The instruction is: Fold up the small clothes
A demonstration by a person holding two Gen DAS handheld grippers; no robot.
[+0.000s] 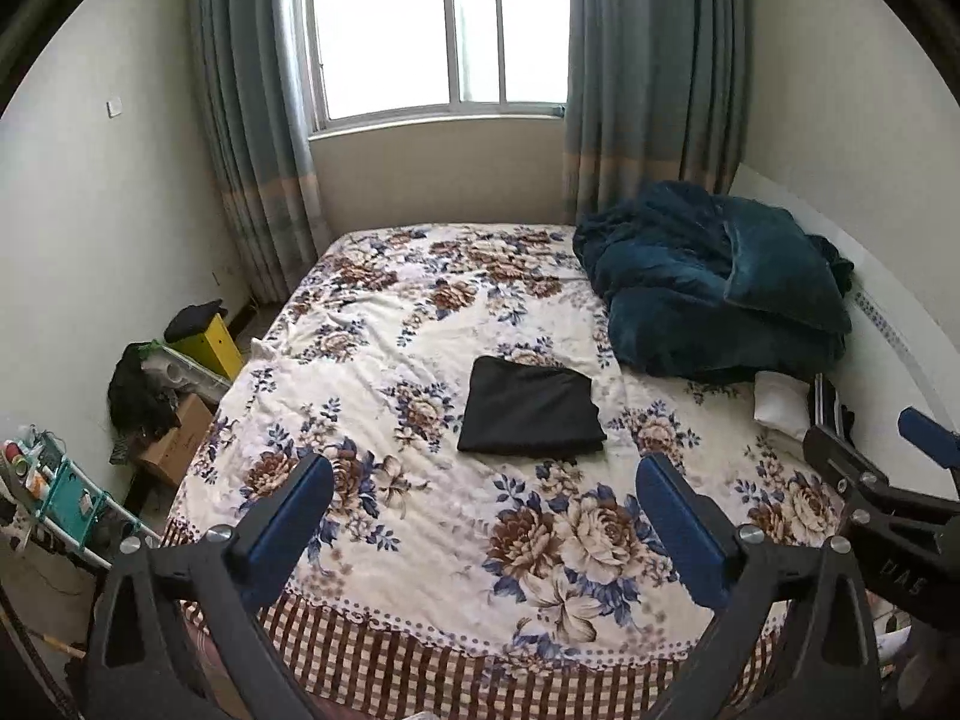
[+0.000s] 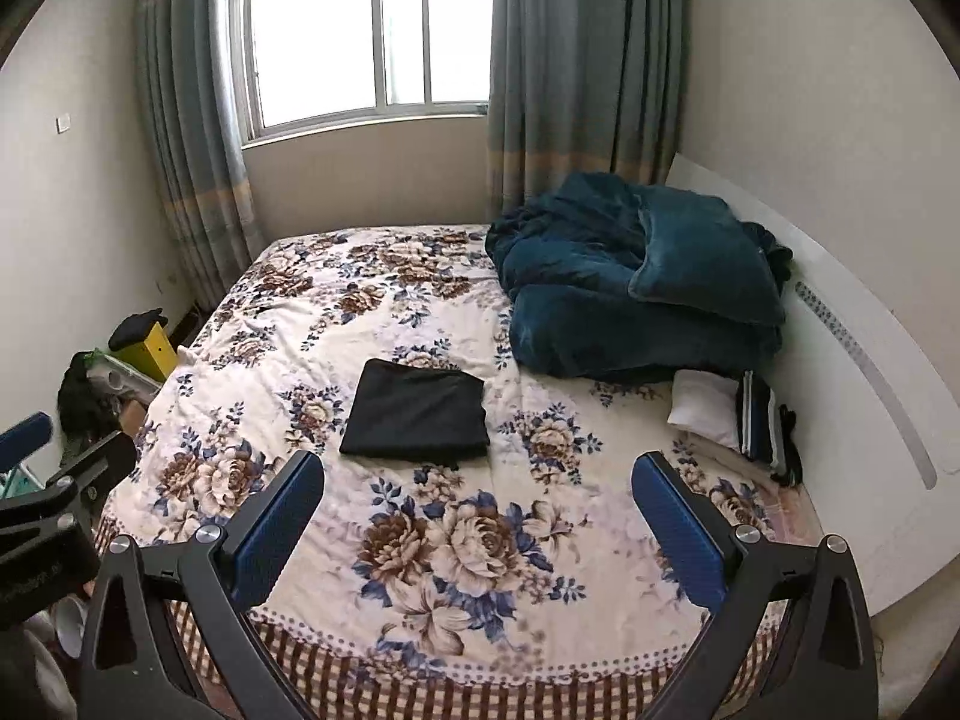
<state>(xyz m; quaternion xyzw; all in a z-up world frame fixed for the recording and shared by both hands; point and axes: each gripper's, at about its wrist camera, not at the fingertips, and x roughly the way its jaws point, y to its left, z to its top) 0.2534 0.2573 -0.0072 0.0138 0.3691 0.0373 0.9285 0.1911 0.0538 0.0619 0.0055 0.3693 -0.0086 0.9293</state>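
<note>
Left hand-held gripper (image 1: 485, 501) and right hand-held gripper (image 2: 477, 498) are held wide open, empty, above the bed's near edge — black garment (image 1: 530, 407) lies folded mid-bed on the floral bedspread (image 1: 384, 528). Fold judged done; next, another piece likely must be fetched.
</note>
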